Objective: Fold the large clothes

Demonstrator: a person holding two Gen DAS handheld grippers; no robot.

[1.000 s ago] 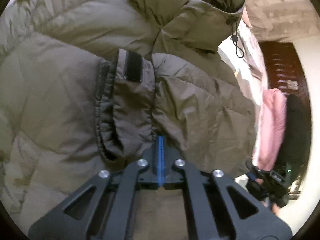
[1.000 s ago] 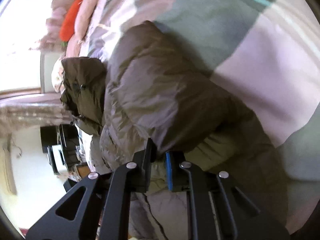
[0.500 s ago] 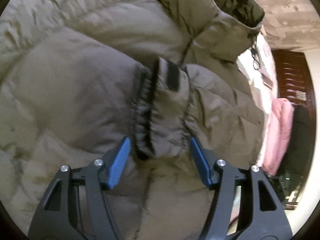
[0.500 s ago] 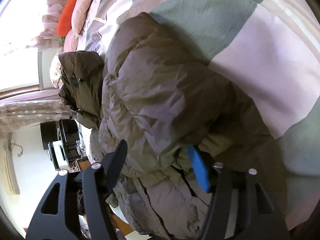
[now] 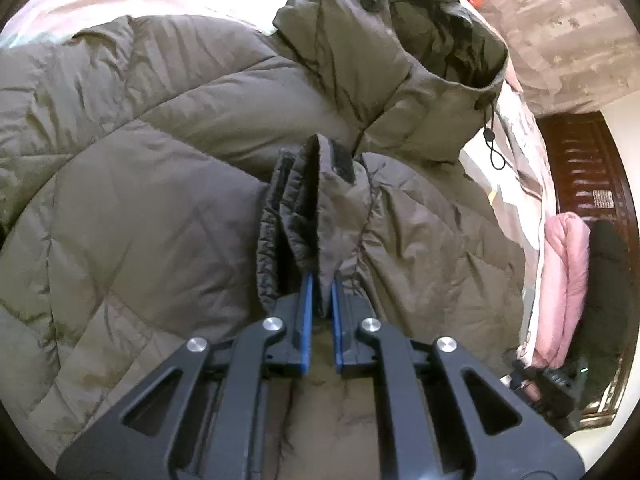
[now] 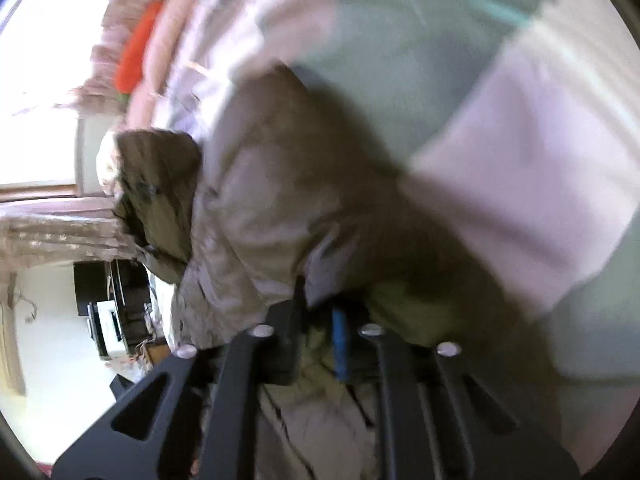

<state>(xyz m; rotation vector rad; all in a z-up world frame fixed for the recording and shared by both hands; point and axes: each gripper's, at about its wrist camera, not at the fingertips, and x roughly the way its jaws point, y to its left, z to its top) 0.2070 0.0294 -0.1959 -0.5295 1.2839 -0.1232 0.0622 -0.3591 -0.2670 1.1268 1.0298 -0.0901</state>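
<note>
An olive-green puffer jacket (image 5: 140,208) lies spread on the bed, its hood (image 5: 432,52) at the far side. My left gripper (image 5: 320,292) is shut on the sleeve cuff (image 5: 320,200), which stands pinched upright over the jacket's body. In the blurred right wrist view my right gripper (image 6: 320,312) is shut on a fold of the jacket (image 6: 272,208) near its edge, with fabric bunched between the fingers.
The bed cover (image 6: 520,160) has green and pale pink blocks. An orange pillow (image 6: 136,56) lies at the head of the bed. A pink garment (image 5: 560,280) hangs by a dark wooden door (image 5: 588,172). A curtain (image 5: 560,32) is behind the hood.
Both grippers were open half a second ago and have now shut, the left on the cuff, the right on a fold. The right wrist view is now blurred by motion.
</note>
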